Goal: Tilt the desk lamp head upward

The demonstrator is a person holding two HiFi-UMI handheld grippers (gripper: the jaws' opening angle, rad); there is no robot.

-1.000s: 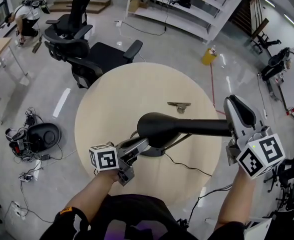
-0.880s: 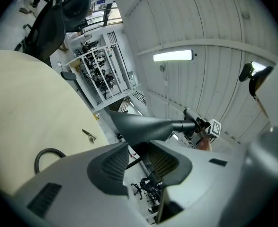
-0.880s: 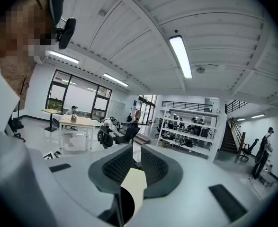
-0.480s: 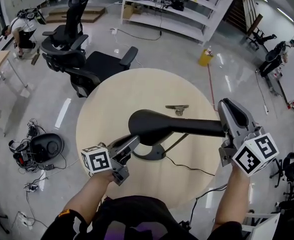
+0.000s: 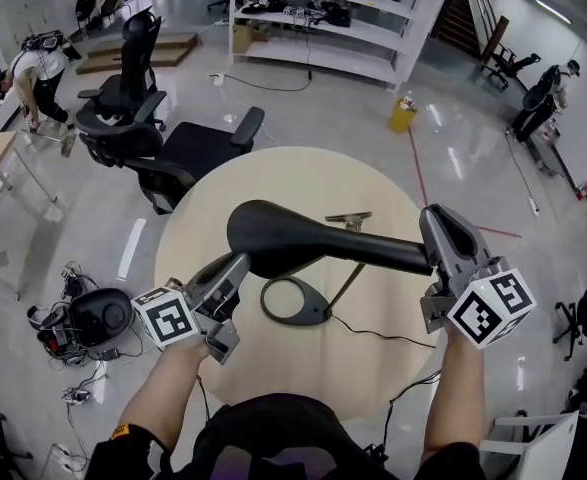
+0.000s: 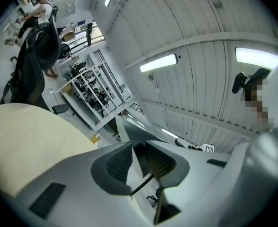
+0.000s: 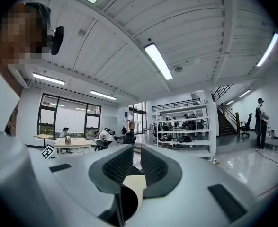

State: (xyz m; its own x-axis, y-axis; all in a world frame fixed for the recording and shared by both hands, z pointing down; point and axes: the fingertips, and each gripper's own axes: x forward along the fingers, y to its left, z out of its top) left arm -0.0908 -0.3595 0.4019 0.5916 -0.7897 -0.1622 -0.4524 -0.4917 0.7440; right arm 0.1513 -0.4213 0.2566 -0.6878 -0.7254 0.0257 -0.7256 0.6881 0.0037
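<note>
The desk lamp (image 5: 303, 248) was matte black. Its oval ring base (image 5: 311, 315) lay flat near the middle of the round tabletop (image 5: 273, 183). A thin stem (image 5: 345, 286) rose at a slant from the base to the long arm (image 5: 378, 252). The arm ran roughly level above the tabletop and widened into an elongated, rounded head (image 5: 268, 236). A black cord (image 5: 373, 330) trailed from the base towards the tabletop edge.
</note>
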